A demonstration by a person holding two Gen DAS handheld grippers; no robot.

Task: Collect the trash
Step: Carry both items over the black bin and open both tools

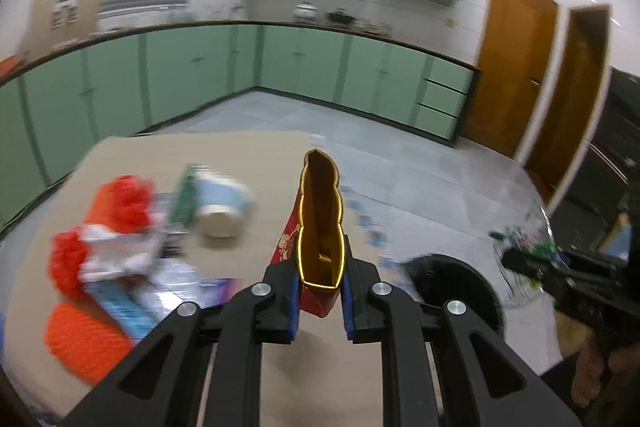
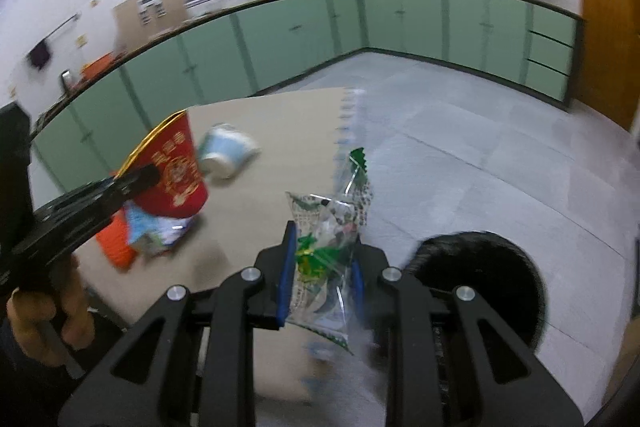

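My left gripper (image 1: 320, 291) is shut on a squashed red paper cup with a gold rim (image 1: 320, 227), held above the cardboard sheet (image 1: 248, 155); the cup also shows in the right wrist view (image 2: 176, 171). My right gripper (image 2: 320, 279) is shut on a clear plastic wrapper with green print (image 2: 328, 239), held above the sheet's right edge; the wrapper shows in the left wrist view (image 1: 524, 239). A black round bin (image 2: 480, 275) stands on the floor to the right, also in the left wrist view (image 1: 452, 283).
A blue-and-white paper cup (image 1: 222, 203) lies on its side on the cardboard (image 2: 272, 131). Red, orange and white wrappers (image 1: 112, 239) are piled at the left. Green cabinets (image 1: 304, 63) line the far walls, wooden doors (image 1: 516, 67) at right.
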